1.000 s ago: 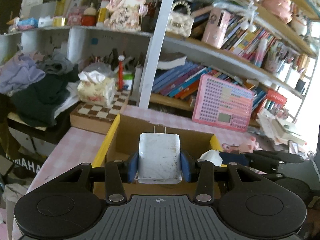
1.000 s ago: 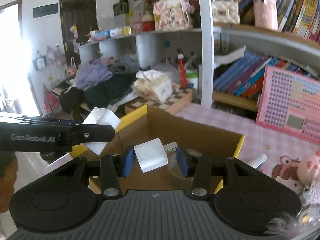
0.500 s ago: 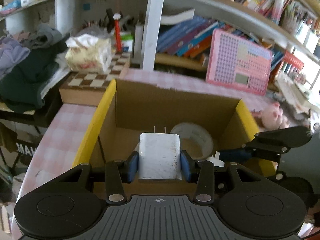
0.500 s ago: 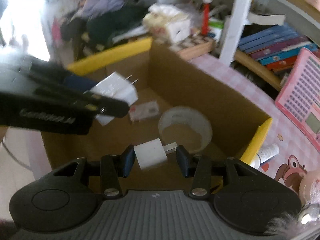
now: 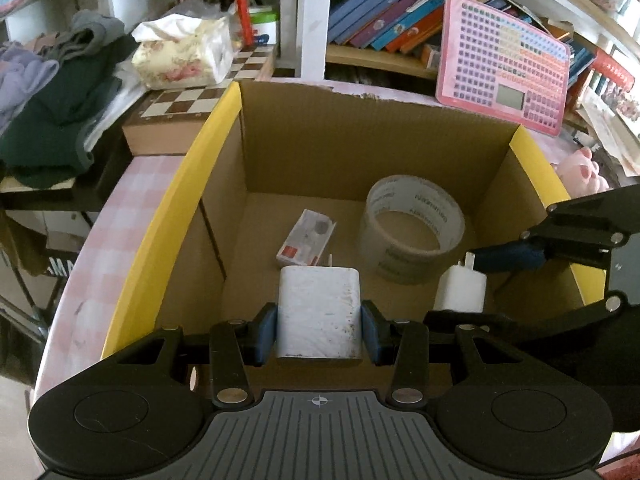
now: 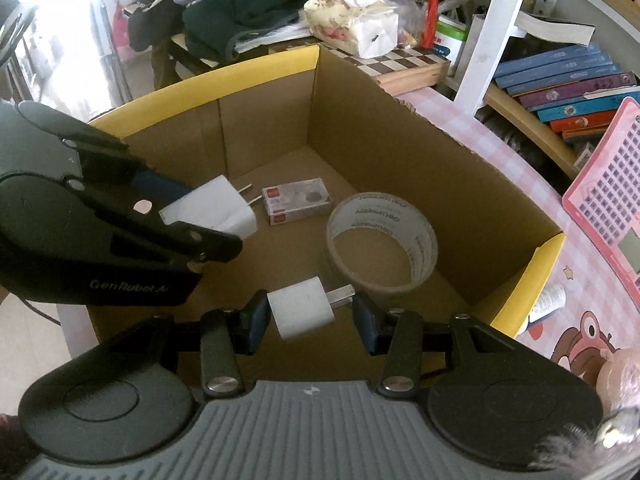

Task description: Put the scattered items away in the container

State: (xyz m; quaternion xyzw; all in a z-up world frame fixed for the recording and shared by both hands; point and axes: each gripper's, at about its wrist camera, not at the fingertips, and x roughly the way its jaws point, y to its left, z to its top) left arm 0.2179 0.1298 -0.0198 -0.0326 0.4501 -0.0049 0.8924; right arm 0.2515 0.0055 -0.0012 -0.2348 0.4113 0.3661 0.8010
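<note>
A cardboard box (image 5: pixel 172 208) with yellow flaps stands open on the pink checked table; its rim (image 6: pixel 208 76) also shows in the right wrist view. On its floor lie a tape roll (image 5: pixel 412 232) (image 6: pixel 380 248) and a small flat packet (image 5: pixel 306 238) (image 6: pixel 296 200). My left gripper (image 5: pixel 320 328) (image 6: pixel 208 216) is shut on a large white charger (image 5: pixel 320 312) (image 6: pixel 216 208), prongs forward, above the box's near left part. My right gripper (image 6: pixel 308 316) (image 5: pixel 472 276) is shut on a small white plug (image 6: pixel 300 312) (image 5: pixel 460 292), held lengthwise with its prongs against the right pad, over the box beside the tape roll.
Behind the box are a chessboard case (image 5: pixel 188 104) with a tissue pack (image 5: pixel 180 56) on it, a pink keypad toy (image 5: pixel 504 64), bookshelves and a white post (image 5: pixel 316 20). A clothes pile (image 5: pixel 52 112) lies left. A pink plush (image 5: pixel 580 168) and small bottle (image 6: pixel 548 304) lie right of the box.
Both grippers have sunk and tipped downward over the box, so its floor and contents now show. Each still holds its charger, and the two have drawn closer together.
</note>
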